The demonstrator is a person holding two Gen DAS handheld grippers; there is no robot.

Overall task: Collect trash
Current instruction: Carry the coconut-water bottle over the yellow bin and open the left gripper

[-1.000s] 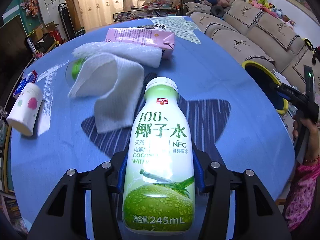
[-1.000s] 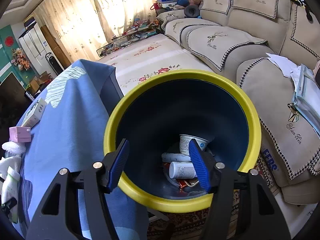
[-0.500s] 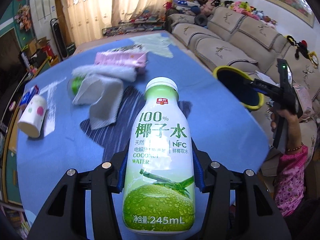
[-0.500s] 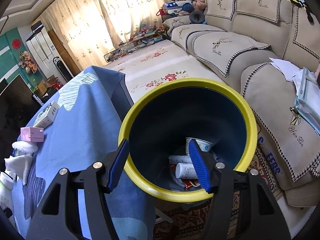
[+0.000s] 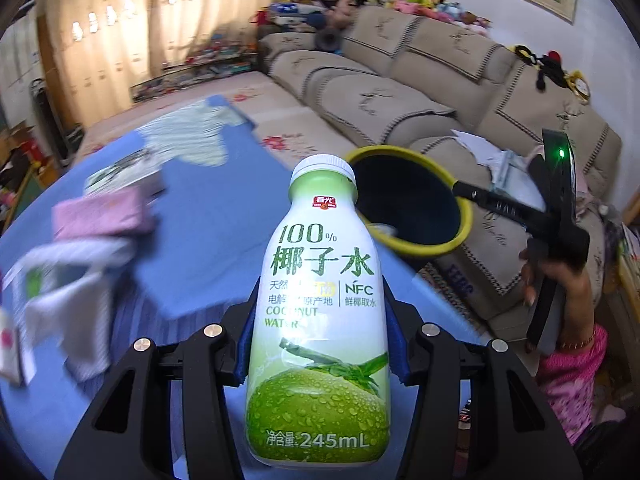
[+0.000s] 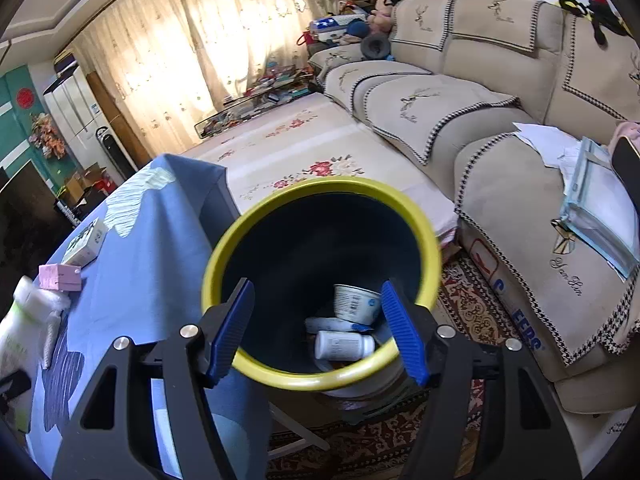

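Bottle [image 5: 320, 308] swung toward bin [image 5: 460, 236], clamped upright between left gripper [image 5: 322, 340] jaws

Green-and-white plastic coconut water bottle [image 5: 320, 320] hid the left gripper's blue pads, so contact itself wasn't visible. Left wrist view was smeared: pink carton [image 5: 104, 216] and white towel [image 5: 68, 280] on the blue tablecloth [image 5: 208, 240] were unreadable. Yellow-rimmed dark bin [image 6: 320, 280]: near rim partly behind blue fingers [image 6: 396, 328], contents' labels too small to read. Person's pink sleeve [image 5: 572, 380] was cut off at the edge.
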